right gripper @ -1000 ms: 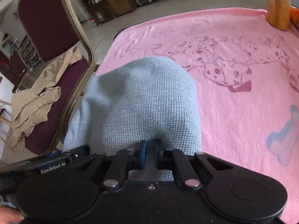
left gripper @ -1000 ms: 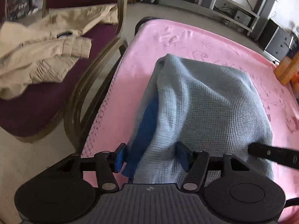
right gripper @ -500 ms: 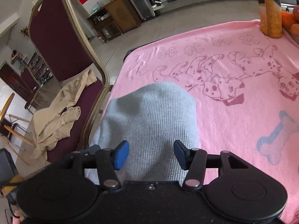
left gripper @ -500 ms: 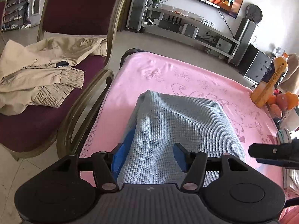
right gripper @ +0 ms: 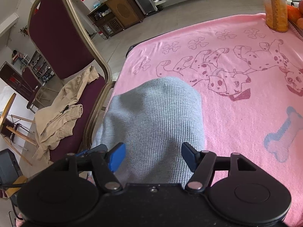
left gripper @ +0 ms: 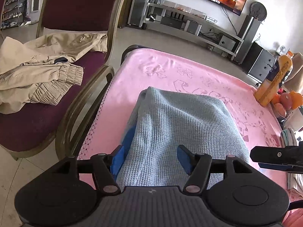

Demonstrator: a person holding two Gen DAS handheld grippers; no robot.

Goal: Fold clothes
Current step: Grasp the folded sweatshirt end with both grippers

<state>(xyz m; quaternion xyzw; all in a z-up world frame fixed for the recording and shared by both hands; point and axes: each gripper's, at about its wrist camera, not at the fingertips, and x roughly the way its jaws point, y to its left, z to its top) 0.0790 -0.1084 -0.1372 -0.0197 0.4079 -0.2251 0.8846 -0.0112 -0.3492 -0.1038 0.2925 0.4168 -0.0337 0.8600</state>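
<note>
Waffle-knit blue garment [left gripper: 181, 132], folded on the pink blanket [left gripper: 155, 70], looks soft, light, limp: best pinched at a near-edge corner; left gripper [left gripper: 149, 158] open, right gripper [right gripper: 153, 156] just opened, neither clamping cloth.

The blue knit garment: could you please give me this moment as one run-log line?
stage: fold laid | blue knit garment: folded on pink blanket | left tool: open | right tool: just opened, holding nothing

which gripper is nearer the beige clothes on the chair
Left. The left gripper is over the blue knit's chair-side edge; the right gripper is farther from the beige clothes.
</note>
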